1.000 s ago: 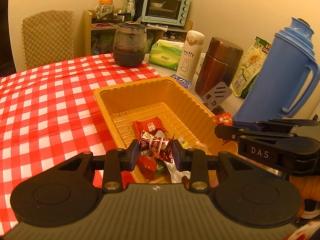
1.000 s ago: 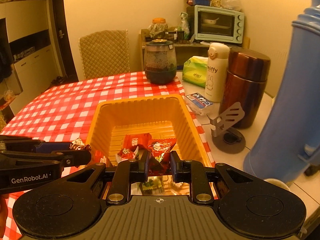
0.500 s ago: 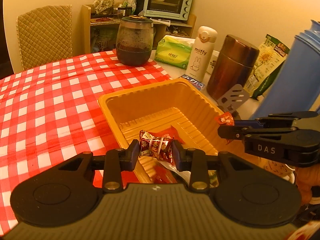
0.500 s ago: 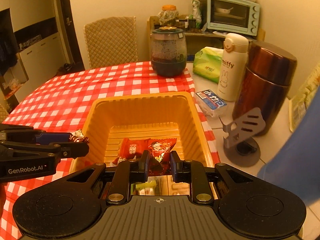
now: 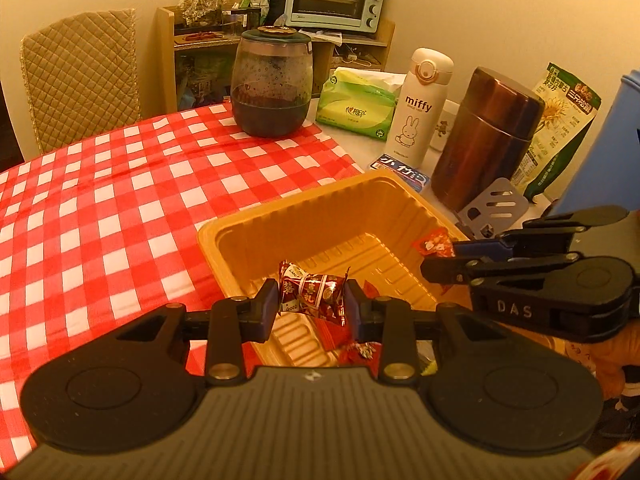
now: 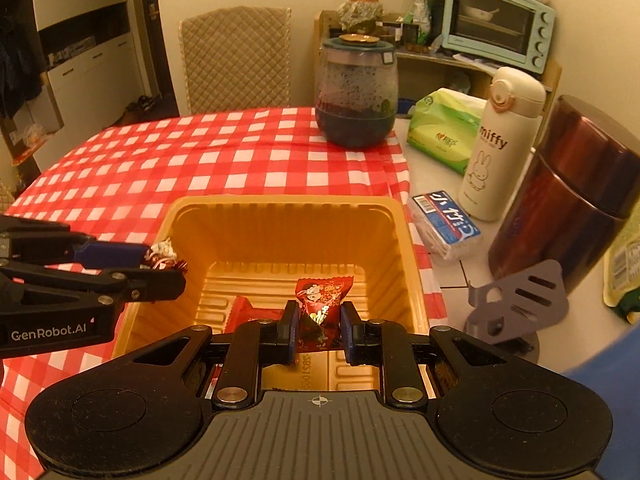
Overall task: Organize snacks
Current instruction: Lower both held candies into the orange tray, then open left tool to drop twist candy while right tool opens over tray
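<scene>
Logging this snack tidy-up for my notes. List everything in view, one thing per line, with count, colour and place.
tray: one, yellow, on the tablecloth, loose red snacks inside
tablecloth: one, red and white check
jar: one, clear with dark contents, far end of the cloth
tissue pack: one, green
miffy bottle: one, white
canister: one, brown metal
flask: one, blue, right edge
toaster oven: one, pale blue, on the shelf
chair: one, beige quilted
left gripper: black, shut on a wrapped candy
right gripper: black, shut on a red packet
</scene>
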Tool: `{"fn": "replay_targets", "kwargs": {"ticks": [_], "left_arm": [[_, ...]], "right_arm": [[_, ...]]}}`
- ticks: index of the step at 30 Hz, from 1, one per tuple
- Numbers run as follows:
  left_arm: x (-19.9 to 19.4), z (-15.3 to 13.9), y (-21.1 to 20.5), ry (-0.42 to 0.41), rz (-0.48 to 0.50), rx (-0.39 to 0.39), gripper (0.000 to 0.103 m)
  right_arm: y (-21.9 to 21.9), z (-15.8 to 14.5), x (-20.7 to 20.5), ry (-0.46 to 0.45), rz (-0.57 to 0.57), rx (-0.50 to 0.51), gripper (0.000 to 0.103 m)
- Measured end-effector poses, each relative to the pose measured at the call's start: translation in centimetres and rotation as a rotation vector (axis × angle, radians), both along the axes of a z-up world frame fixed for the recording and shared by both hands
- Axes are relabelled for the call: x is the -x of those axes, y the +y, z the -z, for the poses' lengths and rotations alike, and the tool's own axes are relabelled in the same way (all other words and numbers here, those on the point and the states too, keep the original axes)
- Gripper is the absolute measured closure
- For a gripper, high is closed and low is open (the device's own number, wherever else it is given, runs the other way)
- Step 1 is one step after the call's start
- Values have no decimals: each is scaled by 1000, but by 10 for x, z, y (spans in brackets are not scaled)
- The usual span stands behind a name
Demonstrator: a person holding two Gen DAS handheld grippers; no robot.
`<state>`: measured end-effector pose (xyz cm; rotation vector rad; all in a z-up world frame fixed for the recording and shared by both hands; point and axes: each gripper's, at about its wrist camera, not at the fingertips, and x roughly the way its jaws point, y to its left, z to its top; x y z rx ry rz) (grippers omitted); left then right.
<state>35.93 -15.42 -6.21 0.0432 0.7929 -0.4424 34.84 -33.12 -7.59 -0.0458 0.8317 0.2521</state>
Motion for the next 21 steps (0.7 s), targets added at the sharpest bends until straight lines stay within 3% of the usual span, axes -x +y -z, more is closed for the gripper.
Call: {"fn": "replay_targets", "kwargs": {"ticks": [21], "left_arm": [[-38,9,-14,9,51,-84,70]], "right_arm": [[1,10,-29,32,-2,-18,81]]}}
